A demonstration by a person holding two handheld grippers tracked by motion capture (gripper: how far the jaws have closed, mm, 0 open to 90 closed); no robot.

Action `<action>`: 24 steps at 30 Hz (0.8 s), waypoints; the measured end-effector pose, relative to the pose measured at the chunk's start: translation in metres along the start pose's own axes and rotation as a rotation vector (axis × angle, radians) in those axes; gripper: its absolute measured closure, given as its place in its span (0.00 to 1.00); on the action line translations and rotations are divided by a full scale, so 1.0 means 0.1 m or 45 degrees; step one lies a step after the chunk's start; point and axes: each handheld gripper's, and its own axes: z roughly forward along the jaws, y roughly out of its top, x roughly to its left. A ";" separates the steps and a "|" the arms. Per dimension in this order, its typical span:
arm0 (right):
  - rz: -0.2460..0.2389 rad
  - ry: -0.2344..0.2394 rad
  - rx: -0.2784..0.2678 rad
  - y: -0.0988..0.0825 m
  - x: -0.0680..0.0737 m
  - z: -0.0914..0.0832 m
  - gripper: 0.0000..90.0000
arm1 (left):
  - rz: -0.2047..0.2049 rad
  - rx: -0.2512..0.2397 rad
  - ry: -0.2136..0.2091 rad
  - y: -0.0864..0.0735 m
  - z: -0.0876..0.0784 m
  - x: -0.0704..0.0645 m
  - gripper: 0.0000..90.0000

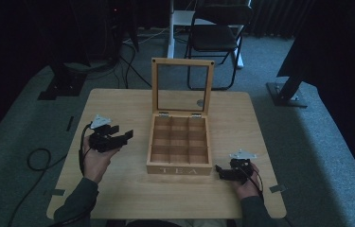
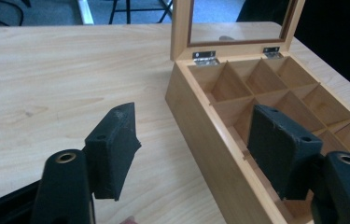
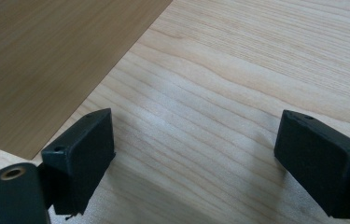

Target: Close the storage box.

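Observation:
A wooden tea box (image 1: 179, 170) marked "TEA" stands in the middle of the light wooden table (image 1: 118, 101). Its glass-paned lid (image 1: 155, 87) stands upright at the back, and the compartments look empty. My left gripper (image 1: 120, 131) hovers to the left of the box, pointing toward it, open with nothing between its pads. In the left gripper view the left gripper (image 2: 193, 114) frames the box's near side wall (image 2: 200, 116) and its dividers. My right gripper (image 1: 219, 171) sits low by the box's front right corner, open and empty. In the right gripper view the right gripper (image 3: 193, 140) has the box wall (image 3: 46, 60) at upper left.
A black folding chair (image 1: 215, 33) stands beyond the table's far edge. A cable loop (image 1: 38, 158) lies on the grey carpet at the left. Dark stand bases (image 1: 286, 97) sit on the floor to either side. Bare tabletop lies left and right of the box.

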 end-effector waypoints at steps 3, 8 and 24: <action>0.000 0.000 0.000 0.00 0.00 0.00 0.13 | -0.001 -0.001 -0.015 0.04 0.02 0.00 0.36; -0.003 0.000 0.000 0.00 0.00 0.00 0.13 | -0.003 -0.015 -0.028 0.07 0.04 0.01 0.36; -0.002 0.000 0.000 0.00 0.00 0.00 0.13 | 0.050 -0.078 -0.014 0.30 0.16 -0.02 0.38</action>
